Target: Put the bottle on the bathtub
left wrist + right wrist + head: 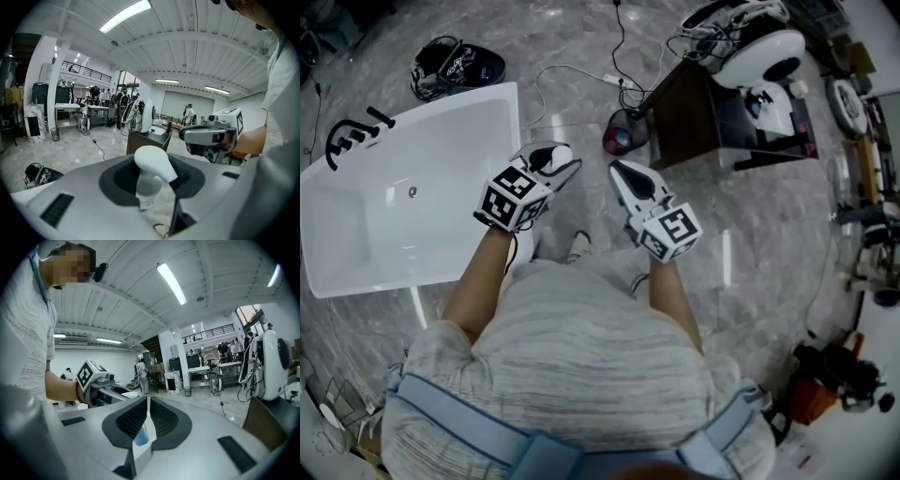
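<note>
The white bathtub (pixel 492 108) is the biggest thing here. It is a plain glossy basin that lies at an angle on the floor, with a black tap (pixel 354 132) on its far left rim and a small round drain (pixel 412 191) in its bottom.

The bottle (pixel 152 164) is not on it. The left gripper (pixel 551 161) holds it in the air, just off the tub's right edge and in front of the person's chest. The bottle is white and smooth, with a bulbous rounded top that leans to the right and a paler, narrower part below. The left gripper's dark pads stand partly apart and press on the bottle's sides.

The right gripper (pixel 628 176) is level with the left, a little to its right. Its ribbed pads are drawn almost together, leaving only a thin slit, and they grip nothing.

The floor (pixel 581 42) is polished grey marble that mirrors the strip lights. On it are a dark cabinet (pixel 684 117) carrying a white machine (pixel 759 47), a black bag (pixel 455 64) beyond the tub and loose white cables (pixel 572 73). The hall is high and white-ceilinged, with a railed balcony, desks and people far off.
</note>
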Demonstrator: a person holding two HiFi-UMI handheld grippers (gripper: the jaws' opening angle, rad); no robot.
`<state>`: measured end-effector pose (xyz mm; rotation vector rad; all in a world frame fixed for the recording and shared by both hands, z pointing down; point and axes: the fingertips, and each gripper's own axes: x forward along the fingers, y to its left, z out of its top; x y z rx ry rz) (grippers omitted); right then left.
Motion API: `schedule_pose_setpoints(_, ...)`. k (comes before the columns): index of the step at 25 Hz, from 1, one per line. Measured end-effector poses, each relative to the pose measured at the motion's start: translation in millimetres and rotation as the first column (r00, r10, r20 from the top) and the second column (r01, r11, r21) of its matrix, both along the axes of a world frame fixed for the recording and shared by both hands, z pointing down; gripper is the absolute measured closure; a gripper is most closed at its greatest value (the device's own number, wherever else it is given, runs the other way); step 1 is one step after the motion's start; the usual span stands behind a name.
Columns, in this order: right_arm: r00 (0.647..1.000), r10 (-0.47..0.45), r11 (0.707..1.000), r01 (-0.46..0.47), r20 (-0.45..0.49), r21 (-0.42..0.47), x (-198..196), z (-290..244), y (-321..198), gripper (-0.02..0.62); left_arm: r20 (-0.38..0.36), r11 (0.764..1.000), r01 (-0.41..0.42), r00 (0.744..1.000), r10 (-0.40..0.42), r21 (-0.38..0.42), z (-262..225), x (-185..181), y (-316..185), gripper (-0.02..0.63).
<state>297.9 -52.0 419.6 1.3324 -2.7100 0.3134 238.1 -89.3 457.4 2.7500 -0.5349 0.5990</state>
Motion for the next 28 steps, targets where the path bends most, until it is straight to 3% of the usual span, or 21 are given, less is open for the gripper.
schedule_pose_setpoints(14,0.989,-0.147,0.989,0.147,0.001,0.015,32.2,0.7,-29.6,0.592,0.002,0.991,0.135,0.991,-0.135,0.019,-11.7,36.9,-31.6,0.451)
schedule_pose_setpoints(28,0.974,-0.226,0.974,0.225,-0.012,-0.023,10.6,17.4,-116.8,0.592,0.001,0.971,0.239,0.971,-0.239,-0.004,3.8,3.6,-115.9,0.451)
